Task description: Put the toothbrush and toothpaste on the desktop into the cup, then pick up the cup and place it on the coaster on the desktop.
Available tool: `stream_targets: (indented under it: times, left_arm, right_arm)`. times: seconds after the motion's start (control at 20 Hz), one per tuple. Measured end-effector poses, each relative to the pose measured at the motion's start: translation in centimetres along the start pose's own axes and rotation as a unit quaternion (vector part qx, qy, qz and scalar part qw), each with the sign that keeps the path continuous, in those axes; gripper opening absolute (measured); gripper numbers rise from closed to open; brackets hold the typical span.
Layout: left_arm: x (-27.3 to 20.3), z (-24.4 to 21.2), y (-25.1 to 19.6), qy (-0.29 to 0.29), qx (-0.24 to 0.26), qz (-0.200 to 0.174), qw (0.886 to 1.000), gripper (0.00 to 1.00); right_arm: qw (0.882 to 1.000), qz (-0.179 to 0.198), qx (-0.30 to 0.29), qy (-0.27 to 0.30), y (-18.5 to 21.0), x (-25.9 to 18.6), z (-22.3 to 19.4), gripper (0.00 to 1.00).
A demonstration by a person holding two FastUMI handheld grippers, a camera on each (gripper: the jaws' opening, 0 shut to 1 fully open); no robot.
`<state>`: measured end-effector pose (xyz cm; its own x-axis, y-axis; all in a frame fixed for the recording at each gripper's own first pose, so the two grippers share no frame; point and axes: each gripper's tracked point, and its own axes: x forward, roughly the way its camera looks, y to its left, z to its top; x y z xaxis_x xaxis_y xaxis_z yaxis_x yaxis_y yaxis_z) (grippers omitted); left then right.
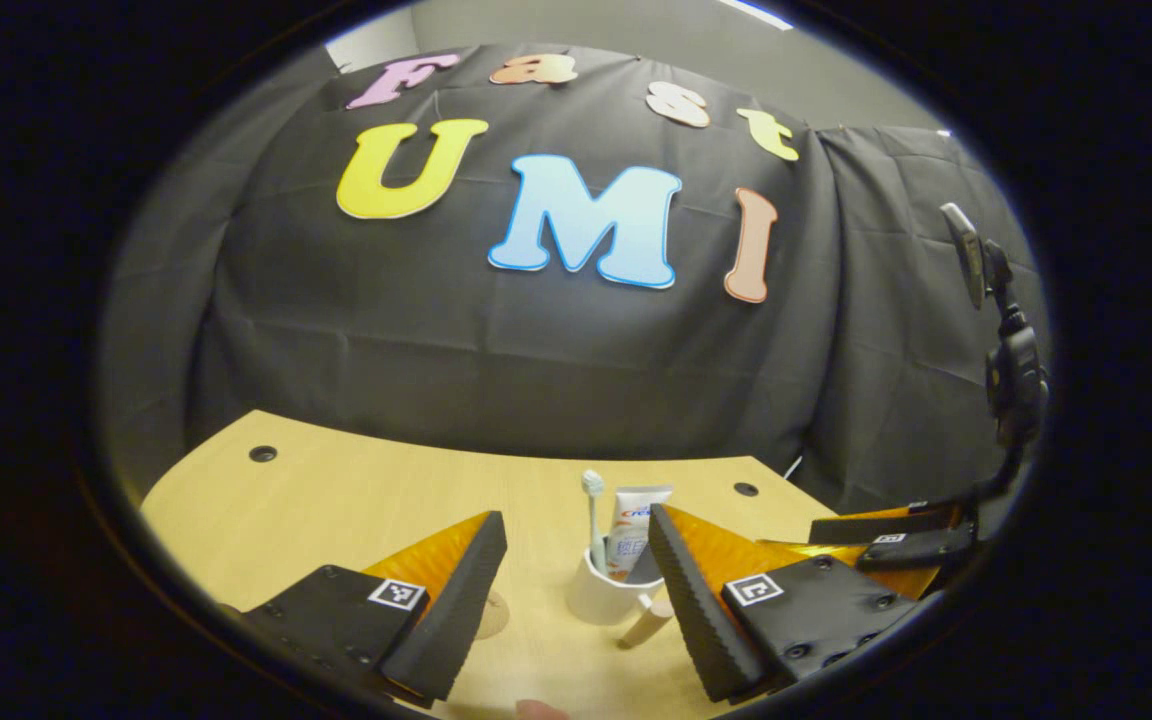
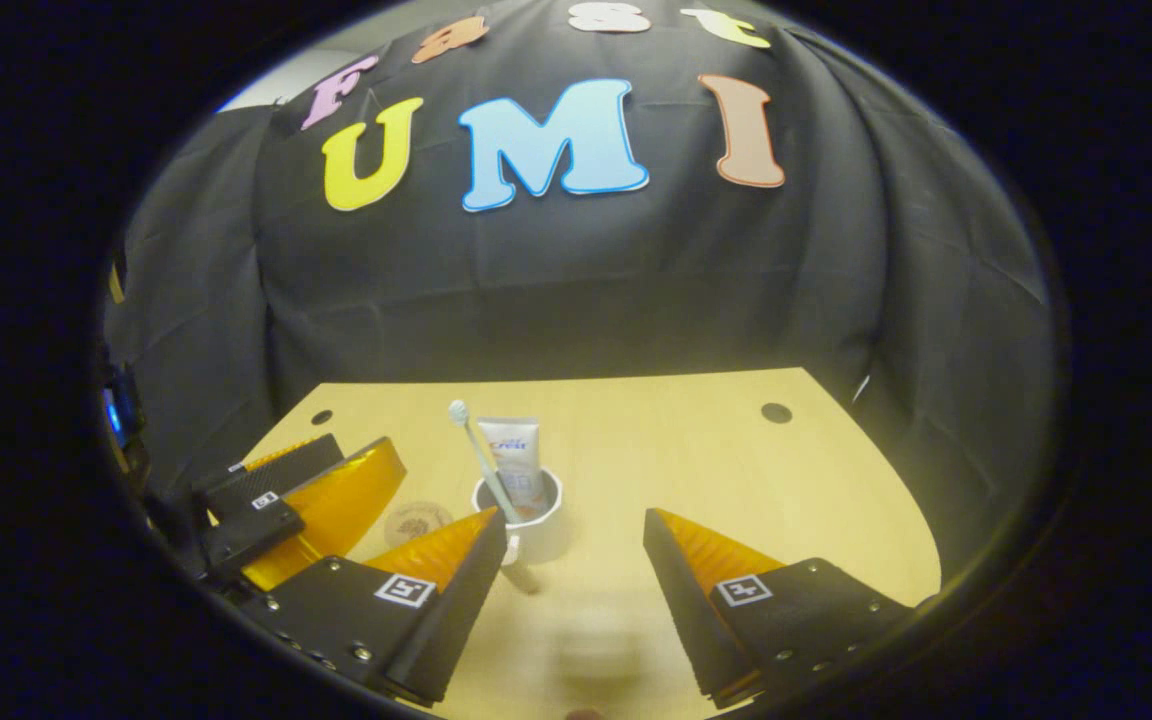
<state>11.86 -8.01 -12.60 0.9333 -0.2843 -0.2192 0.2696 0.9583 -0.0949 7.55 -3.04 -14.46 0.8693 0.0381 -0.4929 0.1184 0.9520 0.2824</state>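
Left gripper [image 1: 576,590] is held open w/ nothing between its fingers; right gripper [image 2: 576,575] likewise spread, empty. Just beyond, a white cup [image 1: 608,594] w/ wooden handle is seen upright on the desktop [image 2: 696,450], toothbrush [image 2: 481,455] & toothpaste [image 2: 521,462] stood inside. Coaster [image 2: 416,521] is seen left of the cup, apart.

Toothpaste [image 2: 516,455] up in the cup [image 2: 546,535]: there's blue and red lettering on the tube, but it's too small to make out. Square coded tags [image 1: 396,593] sit on the left gripper [image 1: 576,518], patterns only, no words or numbers.
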Motion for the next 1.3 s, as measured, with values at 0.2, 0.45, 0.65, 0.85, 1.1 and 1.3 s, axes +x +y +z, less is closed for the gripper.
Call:
stream_targets:
  times: [0.2, 0.45, 0.65, 0.85, 1.1, 1.3]
  left_arm:
    - [-2.4, 0.8, 2.1, -0.005, -0.008, 0.020, 1.000, 0.93]
    - [-4.3, 1.8, 4.8, -0.011, 0.011, 0.045, 0.999, 0.93]
    - [-5.3, 2.4, 5.3, -0.013, 0.026, 0.049, 0.998, 0.93]
    - [-6.0, 2.6, 5.3, -0.014, 0.036, 0.047, 0.998, 0.93]
    - [-6.3, 2.0, 5.7, -0.002, 0.032, 0.047, 0.998, 0.93]
    - [-6.3, 1.3, 6.4, 0.005, 0.022, 0.050, 0.998, 0.93]
  right_arm:
    - [0.998, 0.009, 0.004, 0.058, 2.3, 1.0, -1.2, 0.86]
    - [0.992, 0.005, 0.008, 0.123, 3.6, 2.5, -2.9, 0.86]
    - [0.984, -0.009, -0.002, 0.179, 3.9, 4.2, -4.6, 0.86]
    - [0.975, -0.013, -0.011, 0.224, 4.4, 5.7, -6.2, 0.86]
    - [0.965, -0.025, -0.029, 0.260, 4.6, 7.1, -6.7, 0.86]
    - [0.955, -0.037, -0.052, 0.289, 4.0, 7.8, -7.5, 0.87]
